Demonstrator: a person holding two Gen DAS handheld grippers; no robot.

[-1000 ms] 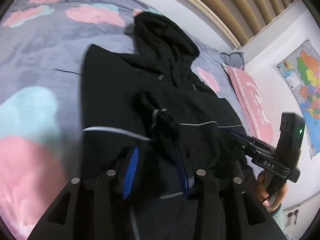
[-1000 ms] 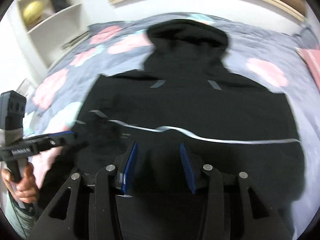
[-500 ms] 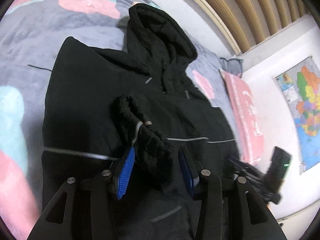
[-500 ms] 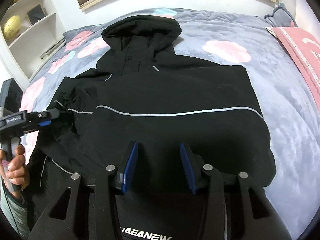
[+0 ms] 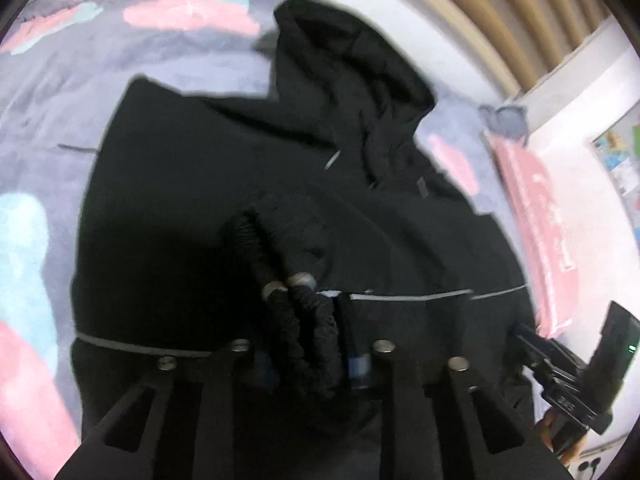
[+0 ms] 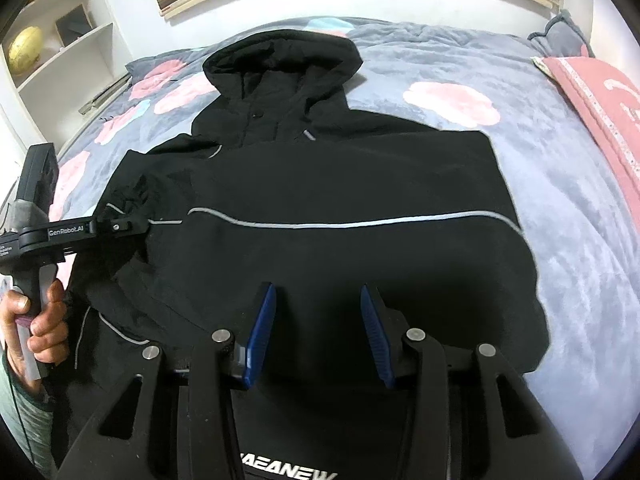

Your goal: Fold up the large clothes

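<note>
The black hooded jacket [image 6: 340, 208] lies spread on the flowered bed [image 6: 560, 168], hood toward the headboard. The left hand-held gripper [image 5: 308, 344] has just been closing and now pinches the jacket's gathered sleeve cuff [image 5: 304, 320]. The right hand-held gripper [image 6: 318, 332] hangs over the hem with its jaws apart, holding nothing.

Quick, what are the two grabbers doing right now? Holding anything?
Left gripper: jaws have just been closing, now clamped on the jacket sleeve cuff.
Right gripper: open, holding nothing, over the black jacket.
</note>
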